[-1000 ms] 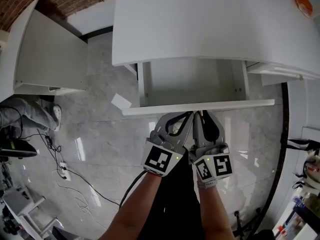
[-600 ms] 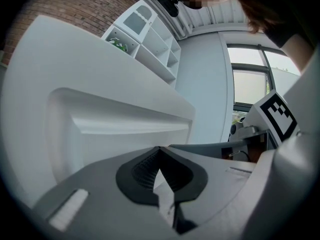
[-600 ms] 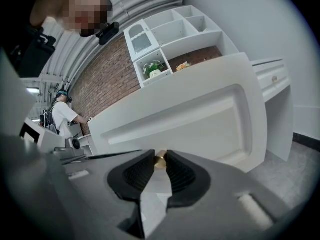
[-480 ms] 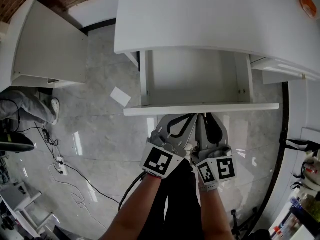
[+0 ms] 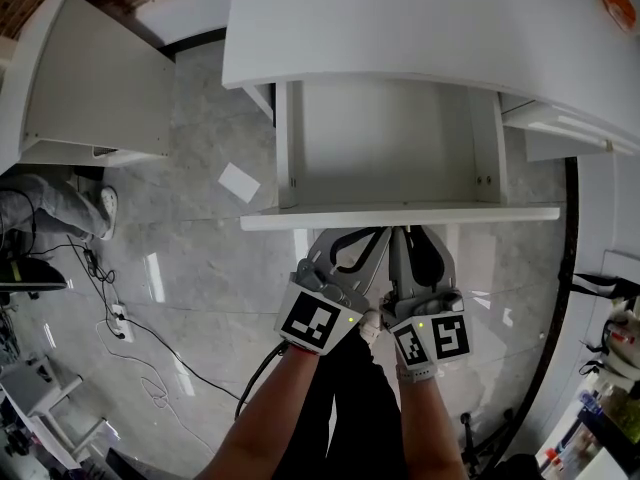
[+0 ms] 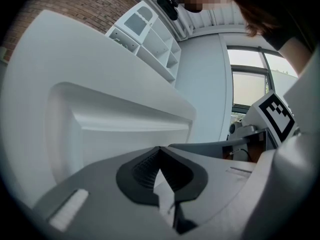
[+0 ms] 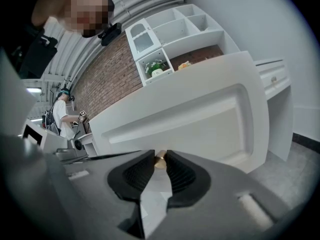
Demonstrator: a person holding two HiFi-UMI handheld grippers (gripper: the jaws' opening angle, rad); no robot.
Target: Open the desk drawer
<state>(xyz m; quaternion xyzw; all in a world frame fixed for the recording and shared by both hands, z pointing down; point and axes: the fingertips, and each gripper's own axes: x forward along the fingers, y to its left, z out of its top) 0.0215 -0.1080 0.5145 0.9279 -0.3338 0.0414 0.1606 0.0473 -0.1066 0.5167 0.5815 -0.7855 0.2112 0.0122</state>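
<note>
Empty white drawer [image 5: 385, 153] open below desk [image 5: 400, 28].
Its wide front [image 5: 300, 219] parallels the desk edge; right gripper [image 7: 160, 157] pinches its knob [image 7: 160, 160], left gripper [image 6: 159, 152] closed.

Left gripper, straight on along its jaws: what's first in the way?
The white drawer front, right ahead of the left gripper and its shut tips. The gap looks tiny, but depth is unclear.

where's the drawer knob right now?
Centre of the right gripper view: the brass knob is pinched between the jaw tips of the right hand-held gripper, and sticks out of the white drawer front.
</note>
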